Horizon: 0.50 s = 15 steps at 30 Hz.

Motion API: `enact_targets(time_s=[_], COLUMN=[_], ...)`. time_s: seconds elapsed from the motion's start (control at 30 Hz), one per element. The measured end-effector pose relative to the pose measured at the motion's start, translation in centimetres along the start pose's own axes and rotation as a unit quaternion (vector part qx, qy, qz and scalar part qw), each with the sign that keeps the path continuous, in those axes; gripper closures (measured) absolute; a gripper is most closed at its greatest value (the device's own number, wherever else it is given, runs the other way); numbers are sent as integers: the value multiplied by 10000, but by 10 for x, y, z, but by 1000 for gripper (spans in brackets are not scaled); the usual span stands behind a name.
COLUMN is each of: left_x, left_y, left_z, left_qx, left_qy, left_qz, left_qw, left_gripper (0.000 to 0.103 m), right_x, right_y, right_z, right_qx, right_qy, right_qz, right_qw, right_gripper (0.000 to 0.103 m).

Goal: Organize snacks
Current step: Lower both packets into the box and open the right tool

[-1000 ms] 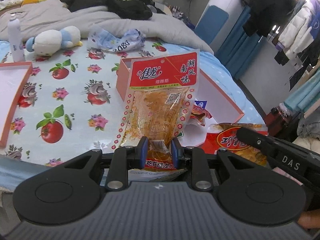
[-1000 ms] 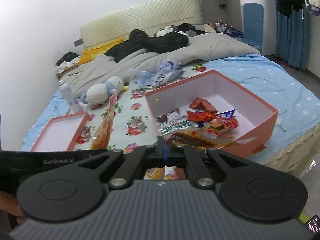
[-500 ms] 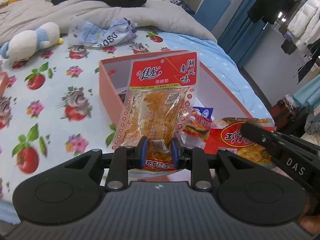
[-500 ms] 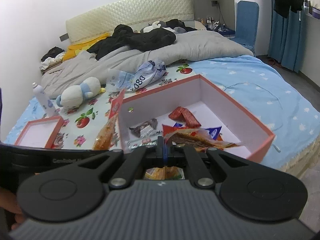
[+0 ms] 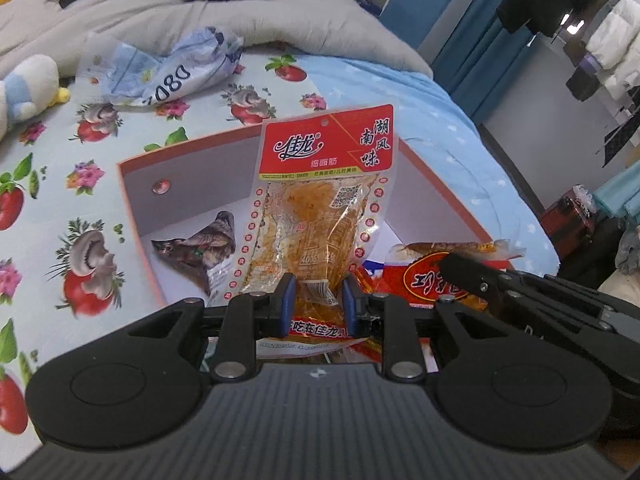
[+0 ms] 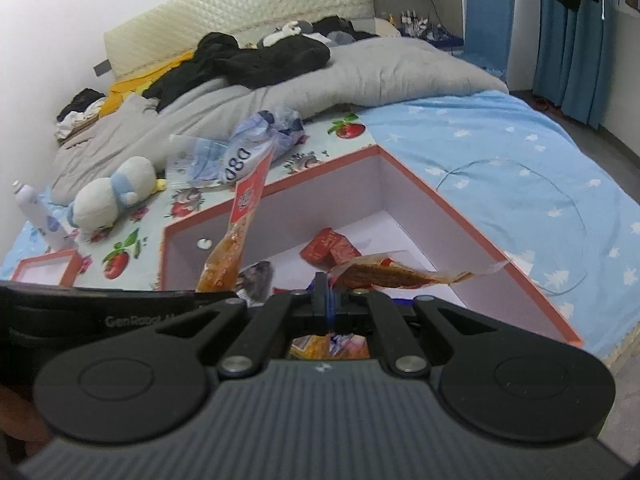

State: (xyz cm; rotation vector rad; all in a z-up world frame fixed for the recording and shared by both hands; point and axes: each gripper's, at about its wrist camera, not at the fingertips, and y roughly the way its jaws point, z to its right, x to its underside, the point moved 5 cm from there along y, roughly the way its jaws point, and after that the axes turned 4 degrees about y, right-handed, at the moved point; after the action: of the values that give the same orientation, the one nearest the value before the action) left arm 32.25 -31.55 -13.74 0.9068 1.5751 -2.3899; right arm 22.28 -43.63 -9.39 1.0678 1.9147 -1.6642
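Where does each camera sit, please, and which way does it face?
Left wrist: on the left gripper, looking along its fingers at the upright red-topped clear snack packet it grips, over the open orange cardboard box.
Right wrist: on the right gripper, facing the headboard, pinching a flat red-orange snack packet.
Shared: box, both packets, each other's gripper.

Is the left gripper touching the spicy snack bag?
Touching. In the left wrist view, the left gripper's blue fingers squeeze the spicy snack bag's bottom edge.

Bed, fruit-print sheet: pink box near; plush toy, crumpled bag beyond; grey duvet far.
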Motion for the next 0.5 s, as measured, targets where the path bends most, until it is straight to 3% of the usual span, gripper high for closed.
enact_targets(time_s=[0.23, 0.5], left_x=[-14, -18], left_y=[38, 47], left_z=[-20, -27], left_qx=[-116, -139], left_qy=[-72, -128], left_qz=[-204, -250], left_qw=[9997, 9995], left_gripper=[74, 73], right_x=[-8, -6], right_y=[42, 60], right_z=[14, 20], right_qx=[66, 103], right_qy=[24, 144], right_qz=[-195, -384], right_qw=[9998, 9991], right_gripper=[97, 92])
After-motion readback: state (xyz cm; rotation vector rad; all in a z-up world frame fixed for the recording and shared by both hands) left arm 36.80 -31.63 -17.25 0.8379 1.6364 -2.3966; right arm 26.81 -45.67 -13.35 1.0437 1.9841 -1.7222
